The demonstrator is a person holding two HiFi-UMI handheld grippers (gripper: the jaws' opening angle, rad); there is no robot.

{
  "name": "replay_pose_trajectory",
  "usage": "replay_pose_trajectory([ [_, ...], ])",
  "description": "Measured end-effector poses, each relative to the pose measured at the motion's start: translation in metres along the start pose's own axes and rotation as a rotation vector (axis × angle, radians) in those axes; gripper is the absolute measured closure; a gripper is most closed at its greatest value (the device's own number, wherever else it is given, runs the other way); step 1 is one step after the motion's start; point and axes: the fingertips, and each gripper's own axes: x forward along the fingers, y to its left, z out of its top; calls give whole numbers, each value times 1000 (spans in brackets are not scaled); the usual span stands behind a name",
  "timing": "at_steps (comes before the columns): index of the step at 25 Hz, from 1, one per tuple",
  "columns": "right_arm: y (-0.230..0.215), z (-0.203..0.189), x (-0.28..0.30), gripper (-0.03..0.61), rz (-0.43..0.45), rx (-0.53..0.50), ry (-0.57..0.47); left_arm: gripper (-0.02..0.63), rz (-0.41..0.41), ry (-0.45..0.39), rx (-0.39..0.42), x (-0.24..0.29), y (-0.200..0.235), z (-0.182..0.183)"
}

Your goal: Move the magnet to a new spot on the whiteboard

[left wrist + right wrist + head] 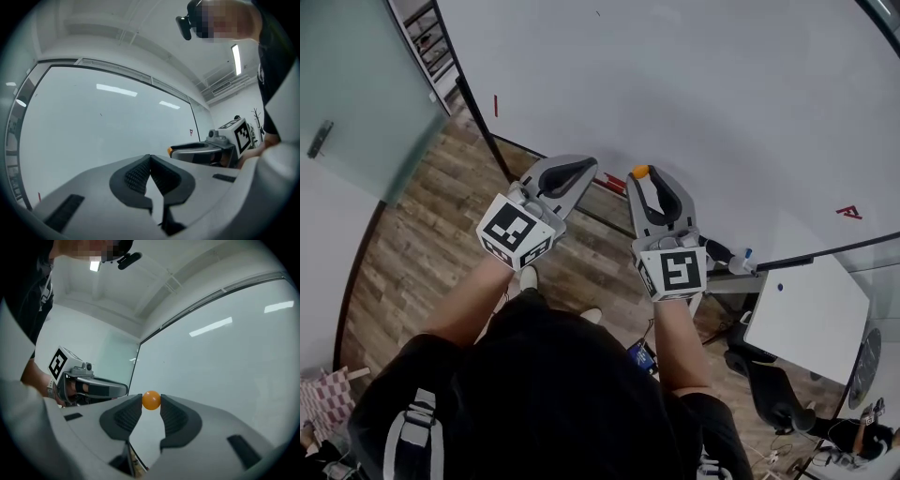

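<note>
Pinching a smooth round orange magnet [151,400] in the ribbed black tips of my right gripper [151,403], glossy whiteboard [225,357] ahead; my left gripper [150,157] is closed, empty.

Glossy smooth magnet [151,400], matt grey plastic right gripper [151,402] with ribbed pads [129,416], glossy whiteboard [225,357], wood-plank floor [422,216].

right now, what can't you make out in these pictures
- Whether the orange magnet touches the whiteboard: in the right gripper view, its far side is hidden behind the magnet itself and the right gripper clamped on it.
- Red mark on the board: head view, too small to read.
- Blue speck on the white table: head view, too small.
</note>
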Motion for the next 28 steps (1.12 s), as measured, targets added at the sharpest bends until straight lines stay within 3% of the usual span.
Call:
replay_pose_trajectory([
  [11, 63, 40, 134, 460, 38, -81, -10, 611, 95, -3, 23, -55, 137, 8],
  [18, 98, 74, 233, 459, 0, -170, -19, 611, 138, -17, 39, -91, 237, 19],
  [28, 118, 110, 339, 459, -105, -284, -14, 611, 119, -64, 57, -112, 343, 44],
])
